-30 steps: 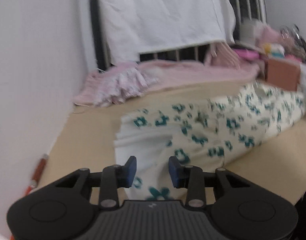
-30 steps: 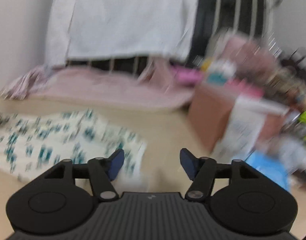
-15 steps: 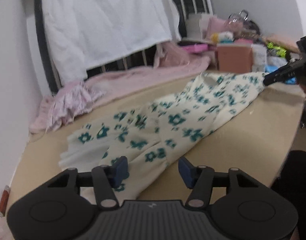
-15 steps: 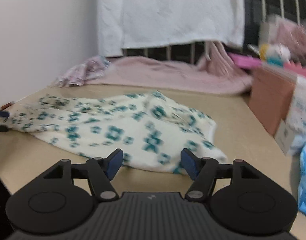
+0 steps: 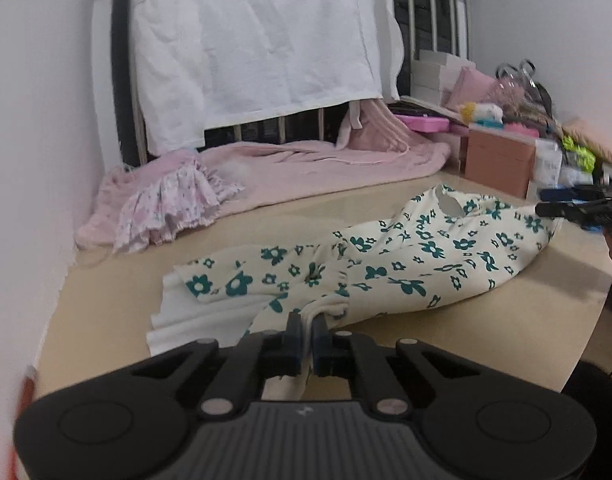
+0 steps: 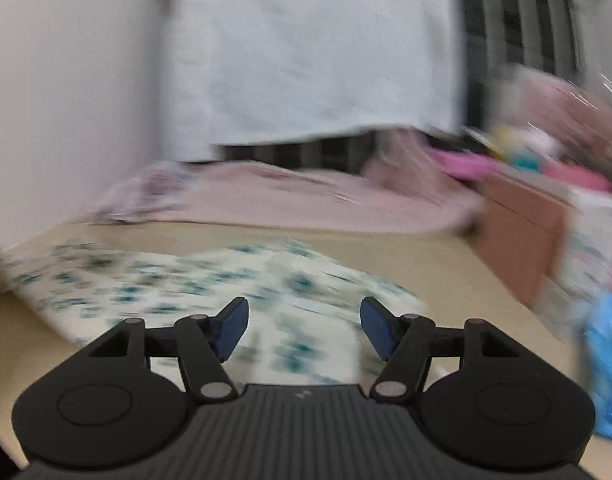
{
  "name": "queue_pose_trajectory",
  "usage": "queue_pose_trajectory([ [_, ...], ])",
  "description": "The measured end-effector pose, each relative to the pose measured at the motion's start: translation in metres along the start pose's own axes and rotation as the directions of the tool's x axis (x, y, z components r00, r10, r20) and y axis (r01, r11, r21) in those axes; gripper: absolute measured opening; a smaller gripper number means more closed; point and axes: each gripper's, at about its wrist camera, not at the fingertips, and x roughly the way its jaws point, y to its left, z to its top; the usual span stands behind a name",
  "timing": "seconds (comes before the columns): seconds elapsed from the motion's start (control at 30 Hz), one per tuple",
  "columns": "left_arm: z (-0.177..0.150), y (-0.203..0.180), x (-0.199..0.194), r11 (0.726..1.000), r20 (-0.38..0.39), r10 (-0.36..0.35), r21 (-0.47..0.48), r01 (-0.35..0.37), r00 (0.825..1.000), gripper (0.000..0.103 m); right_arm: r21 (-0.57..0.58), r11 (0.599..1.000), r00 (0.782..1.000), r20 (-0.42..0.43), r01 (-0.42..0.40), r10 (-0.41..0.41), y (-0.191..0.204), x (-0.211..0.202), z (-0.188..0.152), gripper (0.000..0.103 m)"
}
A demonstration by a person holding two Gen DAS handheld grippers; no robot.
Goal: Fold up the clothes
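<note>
A cream garment with teal flowers [image 5: 406,264] lies spread across the tan table [image 5: 506,332]. My left gripper [image 5: 309,330] is shut on a fold at the garment's near edge, and cloth shows between the blue pads. In the blurred right wrist view the same garment [image 6: 193,280] lies ahead. My right gripper [image 6: 303,320] stands open just above the garment's near end, with no cloth pinched. The right gripper's black fingers [image 5: 574,208] also show at the far right of the left wrist view, by the garment's far end.
A pink blanket [image 5: 306,164] and a frilly pink garment [image 5: 173,204] lie at the table's back by the white wall. A white sheet [image 5: 257,40] hangs over a dark rail. A brown box [image 5: 498,164] and clutter stand at the back right; something blue [image 6: 610,364] lies right.
My left gripper closed on the garment's near fold, which was loose between open jaws before. The right gripper moved in low over the garment's other end and stayed open.
</note>
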Motion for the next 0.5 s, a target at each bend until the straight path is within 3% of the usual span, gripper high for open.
queue_pose_trajectory([
  [0.07, 0.003, -0.003, -0.002, 1.000, -0.001, 0.012, 0.027, -0.012, 1.000, 0.004, -0.166, 0.970, 0.984, -0.010, -0.180, 0.181, 0.043, 0.005, 0.000, 0.064],
  [0.1, 0.003, -0.005, -0.004, 1.000, 0.003, 0.013, 0.028, -0.013, 1.000, 0.004, -0.255, 0.941, 0.974, -0.039, -0.224, 0.221, 0.067, 0.012, -0.001, 0.064],
  [0.2, -0.001, -0.009, -0.014, 0.999, 0.019, 0.033, 0.031, -0.033, 0.999, 0.004, -0.467, 0.844, 0.963, -0.083, -0.264, 0.256, 0.127, 0.035, -0.005, 0.064],
  [0.3, -0.006, -0.012, -0.023, 0.998, 0.031, 0.055, 0.034, -0.056, 0.998, 0.004, -0.596, 0.754, 0.959, -0.114, -0.276, 0.261, 0.171, 0.060, -0.013, 0.061],
  [0.33, -0.010, -0.010, -0.025, 0.997, 0.021, 0.070, 0.037, -0.070, 0.997, 0.004, -0.632, 0.726, 0.961, -0.123, -0.269, 0.249, 0.182, 0.069, -0.016, 0.040],
  [0.37, -0.014, -0.008, -0.026, 0.996, 0.010, 0.084, 0.040, -0.085, 0.996, 0.004, -0.658, 0.707, 0.964, -0.141, -0.261, 0.224, 0.190, 0.076, -0.018, 0.013],
  [0.4, -0.018, -0.006, -0.027, 0.994, -0.001, 0.102, 0.040, -0.102, 0.995, 0.004, -0.675, 0.692, 0.966, -0.155, -0.256, 0.206, 0.196, 0.082, -0.020, 0.008],
  [0.5, -0.027, 0.001, -0.034, 0.989, -0.010, 0.147, -0.028, -0.148, 0.989, 0.009, -0.651, 0.706, 0.961, -0.175, -0.277, 0.214, 0.194, 0.084, -0.015, 0.004],
])
